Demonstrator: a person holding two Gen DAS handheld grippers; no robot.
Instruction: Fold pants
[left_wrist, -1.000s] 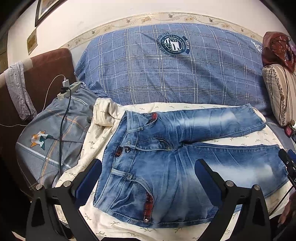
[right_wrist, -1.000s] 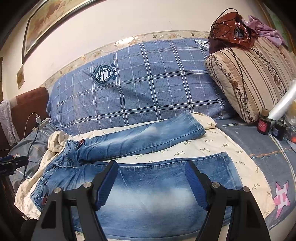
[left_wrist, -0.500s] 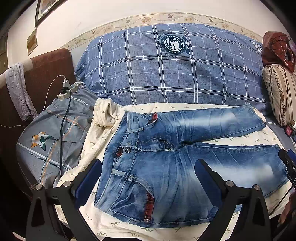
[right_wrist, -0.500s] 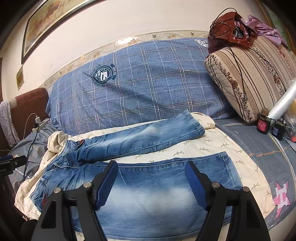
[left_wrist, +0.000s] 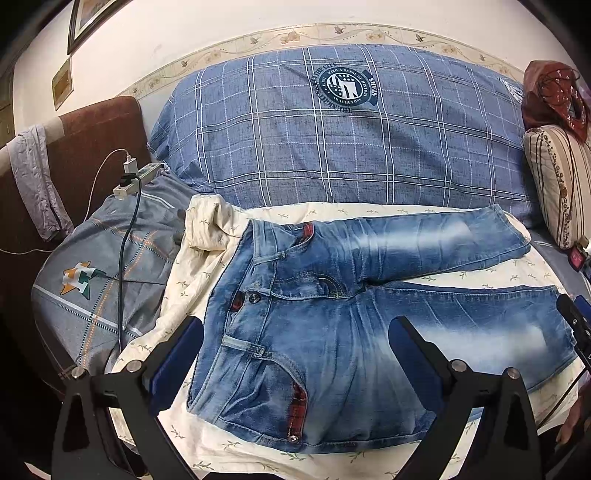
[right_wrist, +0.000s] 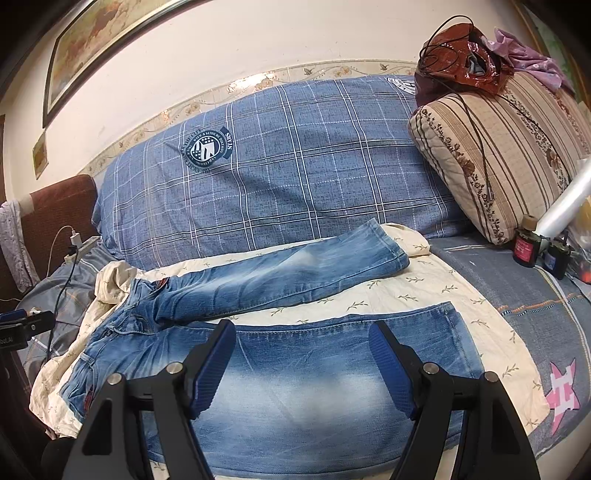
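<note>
Faded blue jeans (left_wrist: 332, 314) lie flat on a cream floral sheet (left_wrist: 192, 273) on the bed, waistband to the left, both legs spread apart to the right. My left gripper (left_wrist: 295, 347) is open and empty, hovering over the waist and hip area. My right gripper (right_wrist: 301, 363) is open and empty above the near leg (right_wrist: 314, 373). The far leg (right_wrist: 295, 273) lies angled toward the pillow. The right gripper's edge shows at the right of the left wrist view (left_wrist: 572, 317).
A big blue plaid pillow (left_wrist: 332, 147) lies along the wall behind. A striped cushion (right_wrist: 498, 155) with a brown bag (right_wrist: 458, 48) is at right, small bottles (right_wrist: 526, 245) beside it. A power strip with cables (left_wrist: 133, 181) lies left, by a brown headboard (left_wrist: 96, 147).
Both views have barely shifted; the jeans lie as before and both grippers stay open.
</note>
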